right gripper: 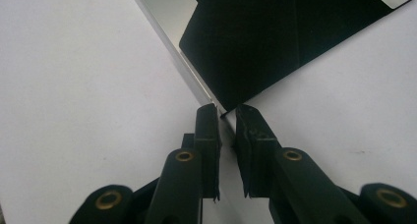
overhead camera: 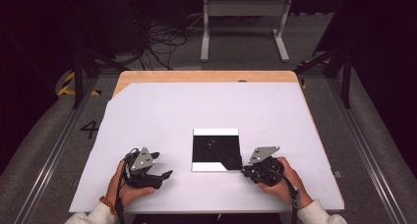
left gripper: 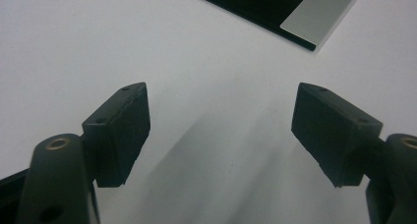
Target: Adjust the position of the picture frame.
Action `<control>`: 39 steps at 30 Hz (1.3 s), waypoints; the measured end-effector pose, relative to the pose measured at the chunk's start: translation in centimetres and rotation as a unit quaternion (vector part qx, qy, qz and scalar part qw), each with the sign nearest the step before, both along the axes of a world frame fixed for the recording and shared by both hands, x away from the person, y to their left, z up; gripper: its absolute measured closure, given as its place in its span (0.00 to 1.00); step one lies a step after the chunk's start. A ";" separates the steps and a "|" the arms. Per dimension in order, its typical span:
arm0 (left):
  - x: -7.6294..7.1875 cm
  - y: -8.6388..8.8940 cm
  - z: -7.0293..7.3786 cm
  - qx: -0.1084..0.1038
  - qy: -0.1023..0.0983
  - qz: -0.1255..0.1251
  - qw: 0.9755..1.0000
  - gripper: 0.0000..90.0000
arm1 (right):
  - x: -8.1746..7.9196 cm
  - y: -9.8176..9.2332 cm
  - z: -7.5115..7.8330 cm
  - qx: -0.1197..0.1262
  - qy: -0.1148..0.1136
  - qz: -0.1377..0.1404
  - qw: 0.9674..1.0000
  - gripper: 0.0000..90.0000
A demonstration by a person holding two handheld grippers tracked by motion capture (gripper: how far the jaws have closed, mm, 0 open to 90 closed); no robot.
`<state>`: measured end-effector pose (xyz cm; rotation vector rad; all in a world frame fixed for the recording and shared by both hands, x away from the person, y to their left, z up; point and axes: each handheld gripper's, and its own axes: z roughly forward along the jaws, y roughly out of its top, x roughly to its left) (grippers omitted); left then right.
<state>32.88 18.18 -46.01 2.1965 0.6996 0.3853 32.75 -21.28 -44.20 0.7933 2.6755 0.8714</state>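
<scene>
Near the white bench's (overhead camera: 147, 111) front edge: right gripper (right gripper: 226, 117) pinching the flat black-and-silver square sheet's (overhead camera: 216, 148) corner; left gripper (left gripper: 221, 130) wide apart, empty.

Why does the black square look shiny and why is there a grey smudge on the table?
High view: the square sheet is glossy and shows pale bands. Left gripper view: the smudges are soft shadows of the open left hand-held gripper on the white table.
</scene>
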 end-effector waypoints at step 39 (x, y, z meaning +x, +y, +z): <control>0.2 -0.2 -0.1 0.001 0.005 -0.007 1.000 0.25 | 0.9 1.0 0.6 -0.038 0.017 0.009 0.999 0.90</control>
